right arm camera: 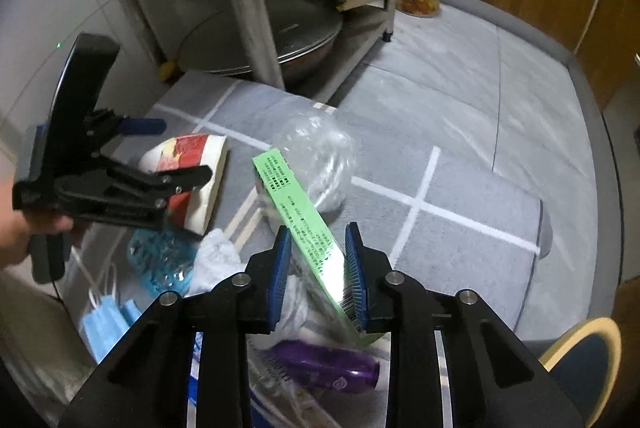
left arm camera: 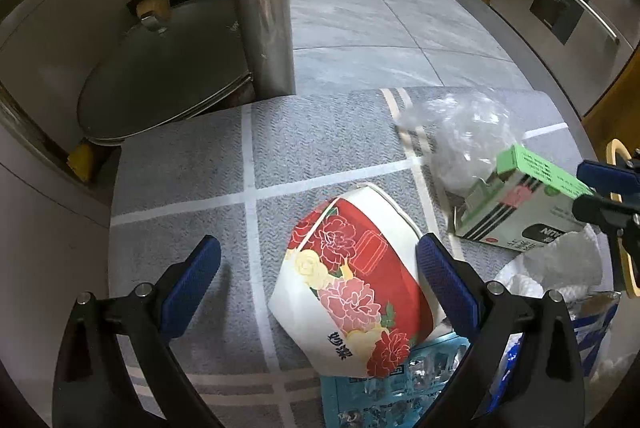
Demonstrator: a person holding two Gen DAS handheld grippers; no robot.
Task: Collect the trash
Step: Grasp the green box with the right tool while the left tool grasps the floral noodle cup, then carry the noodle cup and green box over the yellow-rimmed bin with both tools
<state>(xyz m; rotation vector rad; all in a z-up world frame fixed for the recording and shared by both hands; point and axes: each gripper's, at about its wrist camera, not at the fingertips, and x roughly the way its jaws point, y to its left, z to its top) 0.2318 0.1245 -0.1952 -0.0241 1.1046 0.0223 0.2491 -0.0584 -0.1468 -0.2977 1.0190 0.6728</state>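
Trash spread over a grey mat, green carton between the right tongs

Trash is lying scattered on a grey woven floor mat with white stripes (left arm camera: 192,164), which is covering pale floor tiles beside a metal rack. A red-and-white flowered paper bowl (left arm camera: 352,288) is lying on its side between the wide-open left tongs (left arm camera: 318,282), its rim near one blue pad. A green-topped cardboard carton (right arm camera: 304,224) is sitting tilted between the right tongs (right arm camera: 318,268), jaws narrowed around it, one pad touching. A crumpled clear plastic bag (right arm camera: 320,156) is lying just behind it. A purple plastic bottle (right arm camera: 324,368) and blue face masks (right arm camera: 108,324) are lying nearer.
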